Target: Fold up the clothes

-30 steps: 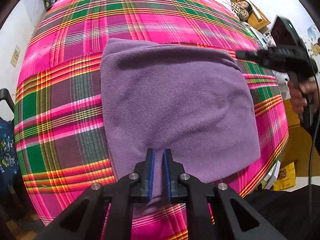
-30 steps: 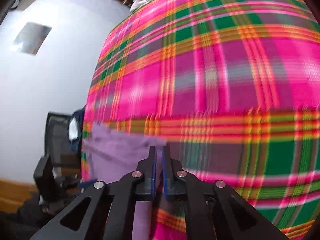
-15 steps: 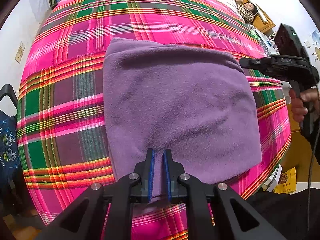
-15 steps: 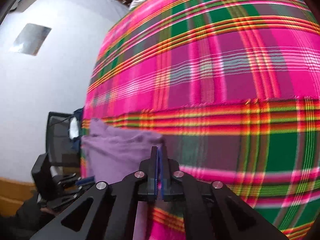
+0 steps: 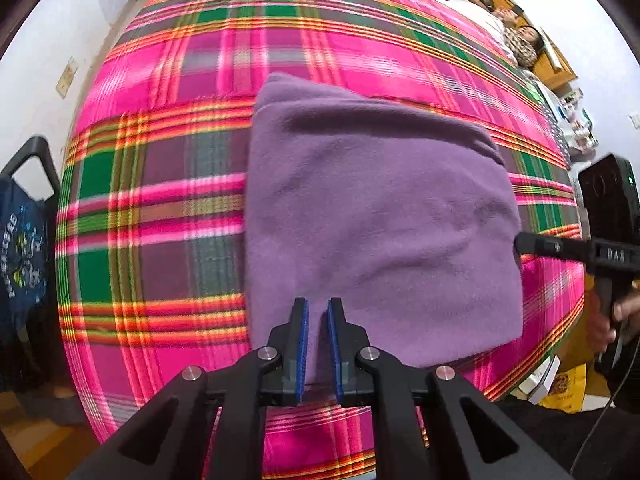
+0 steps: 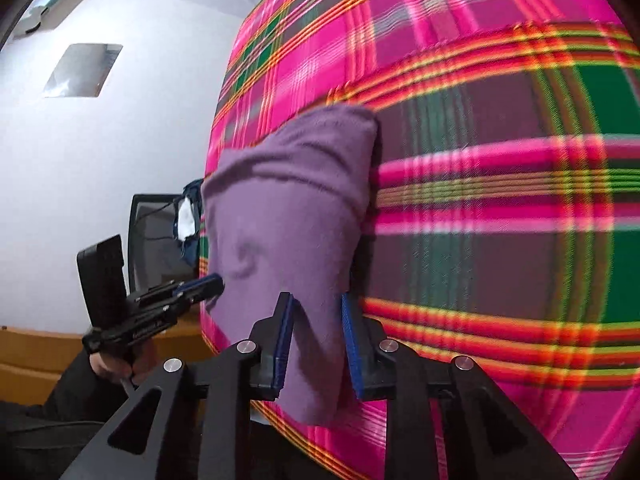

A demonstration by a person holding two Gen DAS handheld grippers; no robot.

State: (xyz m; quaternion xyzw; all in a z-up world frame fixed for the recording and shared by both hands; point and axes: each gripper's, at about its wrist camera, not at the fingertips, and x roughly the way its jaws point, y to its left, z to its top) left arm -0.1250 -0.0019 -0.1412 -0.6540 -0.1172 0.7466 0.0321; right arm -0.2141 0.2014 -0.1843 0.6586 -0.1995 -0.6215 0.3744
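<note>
A purple fleece cloth [image 5: 380, 220], folded into a rough square, lies flat on the pink plaid bed cover [image 5: 168, 200]. My left gripper [image 5: 318, 304] points down at the cloth's near edge, its narrow jaws pinched on that edge. In the right wrist view the same gripper [image 6: 214, 282] shows at the cloth's [image 6: 288, 208] left side. My right gripper [image 6: 316, 300] is at the cloth's right side edge, and its jaws are opening with the cloth's edge between them. In the left wrist view the right gripper [image 5: 520, 246] reaches in from the right.
The plaid cover [image 6: 500, 200] stretches far beyond the cloth. A black chair [image 5: 36, 152] with a dark blue garment [image 5: 24, 248] stands left of the bed. A person [image 5: 524, 42] lies at the far right corner. Boxes [image 5: 560, 384] sit on the floor at right.
The right gripper has come from the cloth's far right corner to its right side edge and has opened its shut jaws around the edge. The left gripper keeps its hold.
</note>
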